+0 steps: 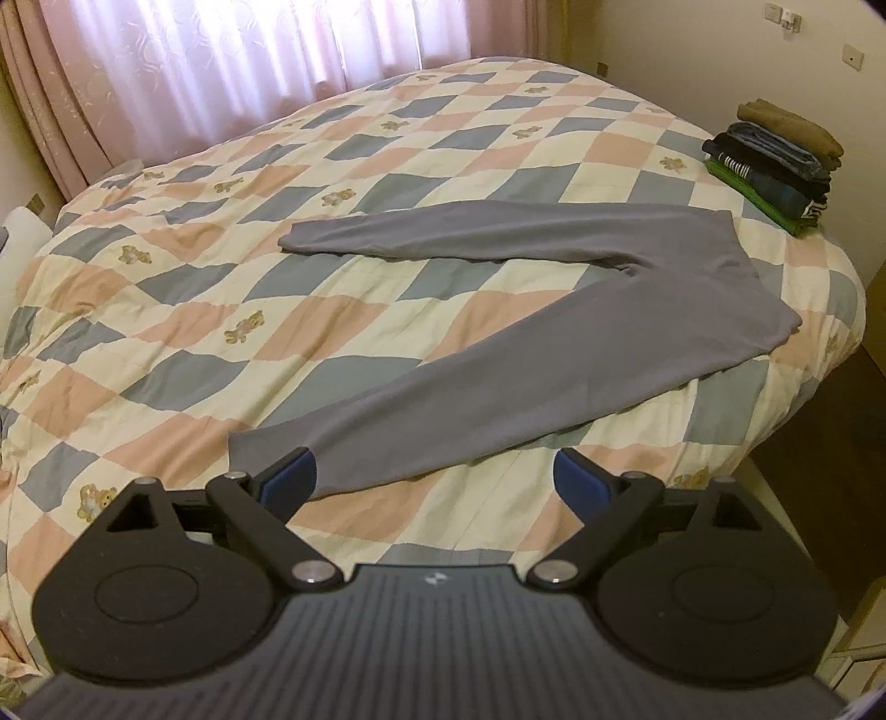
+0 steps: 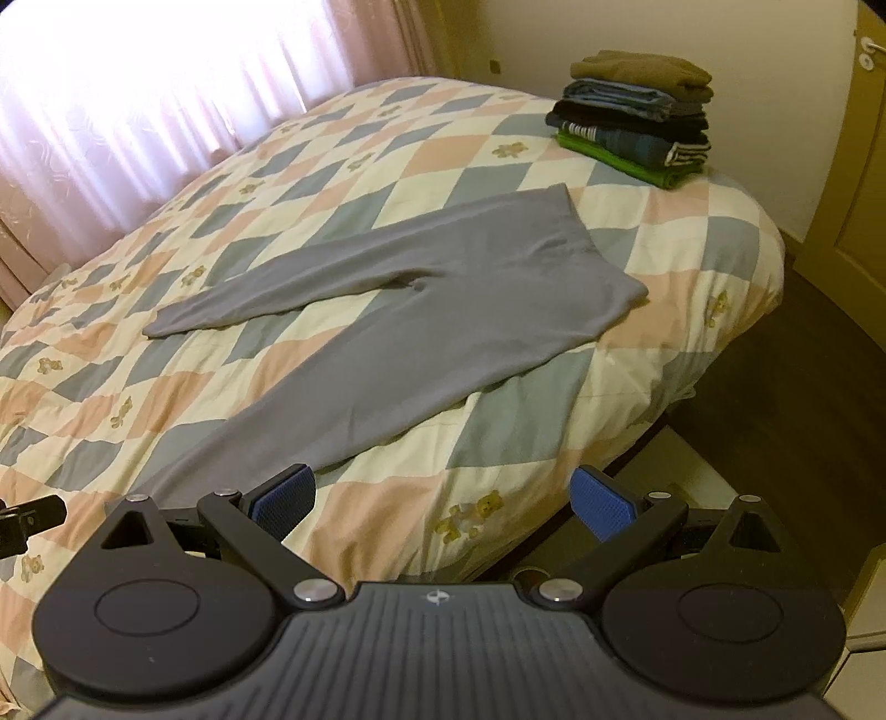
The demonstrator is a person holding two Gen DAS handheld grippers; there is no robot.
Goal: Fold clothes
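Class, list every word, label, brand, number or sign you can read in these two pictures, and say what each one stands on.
No words or numbers can be read.
A small white emblem, no letters, on the left gripper's body.
A like emblem on the right gripper's body.
Clothes pile: stripes only, no readable label.
Quilt: teddy bear pictures, no text.
Wall plates: too small to read.

Ahead of the left tongs [image 1: 434, 475] lie grey trousers [image 1: 498, 332] of smooth, matt knit cloth, on a quilt [image 1: 166, 343] of soft, puckered patchwork cotton. The right tongs [image 2: 443, 501] carry blue pads [image 2: 603, 507] with a rough, gridded rubbery face, on matt black plastic arms with shiny metal rivets. Beyond hangs a sheer, patterned curtain [image 2: 138, 99]; to the right lies dark wood floor [image 2: 803, 387].
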